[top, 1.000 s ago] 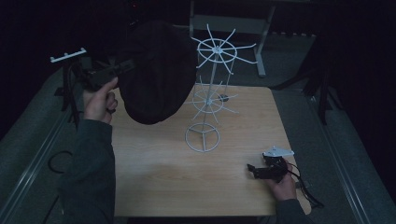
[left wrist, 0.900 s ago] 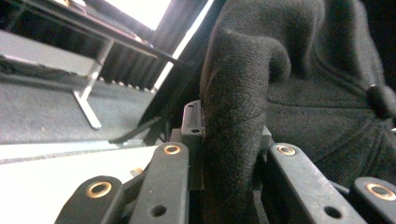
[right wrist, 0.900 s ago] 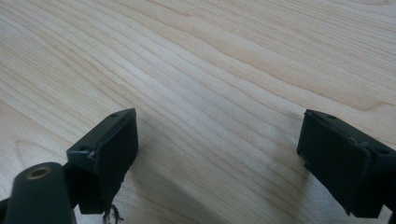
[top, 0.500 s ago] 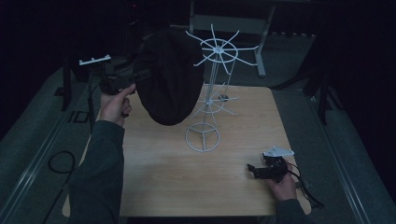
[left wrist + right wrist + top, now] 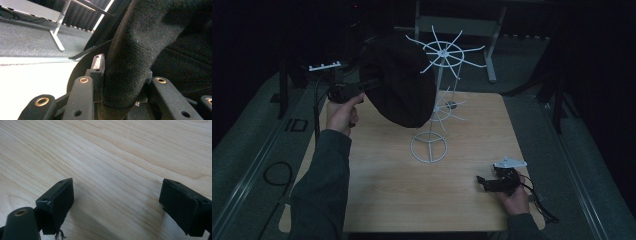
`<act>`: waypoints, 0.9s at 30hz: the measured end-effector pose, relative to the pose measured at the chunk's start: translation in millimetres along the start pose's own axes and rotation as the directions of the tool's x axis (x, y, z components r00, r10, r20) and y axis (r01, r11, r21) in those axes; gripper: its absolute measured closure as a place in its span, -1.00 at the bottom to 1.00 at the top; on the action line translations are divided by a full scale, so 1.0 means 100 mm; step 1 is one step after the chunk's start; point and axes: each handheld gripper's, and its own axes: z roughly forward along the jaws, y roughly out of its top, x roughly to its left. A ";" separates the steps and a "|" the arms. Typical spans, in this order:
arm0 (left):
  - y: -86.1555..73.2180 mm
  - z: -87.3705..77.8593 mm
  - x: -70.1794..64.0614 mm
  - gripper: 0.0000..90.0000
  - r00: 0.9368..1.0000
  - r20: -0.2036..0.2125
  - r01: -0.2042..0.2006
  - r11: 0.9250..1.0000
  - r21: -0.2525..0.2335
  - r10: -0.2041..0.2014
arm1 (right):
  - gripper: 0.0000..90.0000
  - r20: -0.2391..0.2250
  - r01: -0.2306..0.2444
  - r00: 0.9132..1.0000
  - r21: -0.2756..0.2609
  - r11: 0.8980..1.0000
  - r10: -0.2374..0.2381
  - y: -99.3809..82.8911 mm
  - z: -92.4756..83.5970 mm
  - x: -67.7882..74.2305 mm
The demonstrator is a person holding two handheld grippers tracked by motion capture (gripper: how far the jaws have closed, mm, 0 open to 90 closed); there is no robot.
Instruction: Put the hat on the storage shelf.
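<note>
Black hat (image 5: pixel 399 82) hanging beside white wire stand (image 5: pixel 432 145), its crown overlapping the top spokes (image 5: pixel 447 52). Left gripper (image 5: pixel 354 90) at the brim (image 5: pixel 130 62), jaws just opening, brim lying between them, pads looking eased off. Right gripper (image 5: pixel 492 182) resting on wooden table (image 5: pixel 412 200), jaws spread wide, gripping nothing.
</note>
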 end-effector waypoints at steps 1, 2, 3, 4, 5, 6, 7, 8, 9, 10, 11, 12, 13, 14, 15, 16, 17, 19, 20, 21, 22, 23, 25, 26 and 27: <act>0.00 0.00 0.00 0.50 1.000 -0.001 0.000 1.000 -0.001 0.000 | -0.73 0.000 -0.001 1.000 0.000 1.000 0.001 0.00 0.00 0.00; 0.00 0.00 0.01 0.48 1.000 0.000 0.002 1.000 -0.001 -0.002 | -0.73 0.000 -0.001 1.000 0.000 1.000 0.001 0.00 0.00 0.00; 0.00 -0.01 0.01 0.45 1.000 0.002 0.003 1.000 -0.001 -0.003 | -0.73 0.000 0.000 1.000 0.000 1.000 0.000 0.00 0.00 0.00; 0.00 -0.01 0.01 0.43 1.000 0.004 0.004 1.000 0.000 -0.004 | -0.73 0.000 0.000 1.000 0.000 1.000 0.000 0.00 0.00 0.00; 0.00 -0.01 0.01 0.40 1.000 0.006 0.007 1.000 -0.002 -0.007 | -0.73 0.000 0.000 1.000 0.000 1.000 0.000 0.00 0.00 0.00; 0.00 -0.01 0.01 0.39 1.000 0.009 0.007 1.000 -0.002 -0.007 | -0.73 0.000 0.000 1.000 0.000 1.000 0.000 0.00 0.00 0.00; 0.00 -0.01 0.01 0.37 1.000 0.012 0.009 1.000 -0.002 -0.009 | -0.73 0.000 -0.001 1.000 0.000 1.000 0.001 0.00 0.00 0.00; 0.00 -0.01 0.02 0.35 1.000 0.016 0.011 1.000 -0.003 -0.011 | -0.73 0.000 0.000 1.000 0.000 1.000 0.000 0.00 0.00 0.00; 0.00 -0.02 0.02 0.33 1.000 0.018 0.013 1.000 -0.002 -0.013 | -0.73 0.000 -0.001 1.000 0.000 1.000 0.001 0.00 0.00 0.00; 0.00 -0.02 0.02 0.29 1.000 0.019 0.015 1.000 -0.002 -0.015 | -0.73 0.000 -0.001 1.000 0.000 1.000 0.001 0.00 0.00 0.00; 0.00 -0.02 0.01 0.26 1.000 0.020 0.015 1.000 -0.001 -0.015 | -0.73 0.000 0.000 1.000 0.000 1.000 0.000 0.00 0.00 0.00; 0.00 -0.02 0.01 0.22 1.000 0.017 0.013 1.000 0.000 -0.013 | -0.73 0.000 0.000 1.000 0.000 1.000 0.000 0.00 0.00 0.00; 0.01 -0.02 0.01 0.18 1.000 0.016 0.013 1.000 -0.001 -0.013 | -0.73 0.000 0.000 1.000 0.000 1.000 0.000 0.00 0.00 0.00; 0.01 -0.02 0.01 0.15 1.000 0.017 0.014 1.000 -0.003 -0.014 | -0.73 0.000 0.000 1.000 0.000 1.000 0.000 0.00 0.00 0.00; 0.01 -0.03 0.00 0.13 1.000 0.007 0.008 1.000 -0.005 -0.008 | -0.73 0.000 0.001 1.000 0.001 1.000 -0.001 0.00 0.00 0.00; 0.01 -0.03 -0.01 0.08 1.000 -0.003 0.001 1.000 -0.010 -0.001 | -0.73 0.000 0.001 1.000 0.000 1.000 -0.001 0.00 0.00 0.00; 0.01 -0.04 -0.01 0.03 1.000 -0.007 0.004 1.000 -0.015 -0.004 | -0.73 0.000 0.000 1.000 0.000 1.000 0.000 0.00 0.00 0.00; 0.02 -0.05 -0.01 -0.04 1.000 -0.019 0.003 1.000 -0.019 -0.004 | -0.73 0.000 0.000 1.000 0.000 1.000 0.000 0.00 0.00 0.00; 0.02 -0.06 -0.01 -0.04 1.000 -0.018 0.002 1.000 -0.019 -0.003 | -0.73 0.000 0.000 1.000 0.000 1.000 0.000 0.00 0.00 0.00; 0.02 -0.06 -0.01 -0.05 1.000 -0.019 0.002 1.000 -0.018 -0.002 | -0.73 0.000 0.000 1.000 0.001 1.000 0.000 0.00 0.00 0.00; 0.02 -0.07 -0.01 -0.06 1.000 -0.024 -0.002 1.000 -0.017 0.001 | -0.73 0.000 -0.001 1.000 0.001 1.000 0.001 0.00 0.00 0.00; 0.02 -0.07 -0.01 -0.06 1.000 -0.027 -0.005 1.000 -0.015 0.004 | -0.73 0.000 0.000 1.000 0.001 1.000 0.000 0.00 0.00 0.00; 0.02 -0.07 -0.01 -0.06 0.999 -0.036 -0.011 1.000 -0.012 0.010 | -0.73 0.000 -0.001 1.000 0.001 1.000 0.001 0.00 0.00 0.00; 0.01 -0.08 -0.01 -0.07 0.999 -0.038 -0.012 1.000 -0.011 0.012 | -0.73 -0.001 -0.002 1.000 0.001 1.000 0.002 0.00 0.00 0.00; 0.01 -0.08 -0.01 -0.07 0.999 -0.045 -0.016 1.000 -0.011 0.016 | -0.73 -0.001 -0.001 1.000 0.001 1.000 0.001 0.00 0.00 0.00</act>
